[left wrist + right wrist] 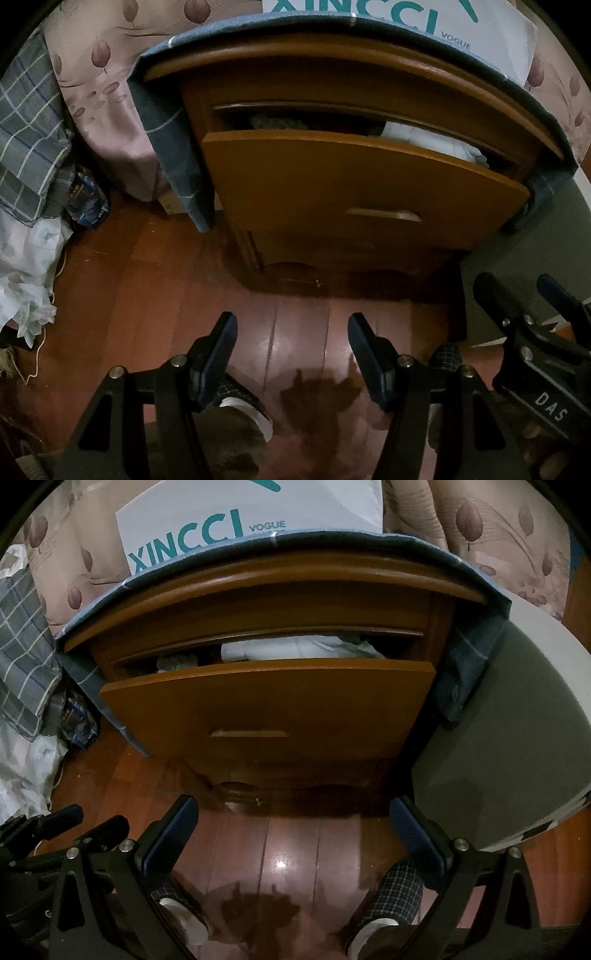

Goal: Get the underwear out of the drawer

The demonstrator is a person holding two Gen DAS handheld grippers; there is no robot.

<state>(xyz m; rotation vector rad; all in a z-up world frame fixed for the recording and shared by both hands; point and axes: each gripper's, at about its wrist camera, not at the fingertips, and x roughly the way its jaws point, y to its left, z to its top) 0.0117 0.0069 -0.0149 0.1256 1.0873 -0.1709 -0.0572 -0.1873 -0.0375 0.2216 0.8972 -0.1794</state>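
**Drawer ajar, both grippers hanging empty in front of it**

The drawer of the wooden nightstand stands pulled partway out. Inside it, a white folded garment lies toward the right side, with a darker crumpled piece toward the left; which of these is the underwear cannot be told. The drawer's front carries a recessed handle at mid-width, untouched.

Below the drawer front, over the reddish wooden floor, the left gripper hangs with its jaws released and nothing between them. The right gripper hangs just beside it, jaws also spread and empty. Neither touches the drawer.

On top of the nightstand lies a blue cloth draping down both sides, with a white "XINCCI" bag standing on it. Left of the nightstand is plaid bedding.
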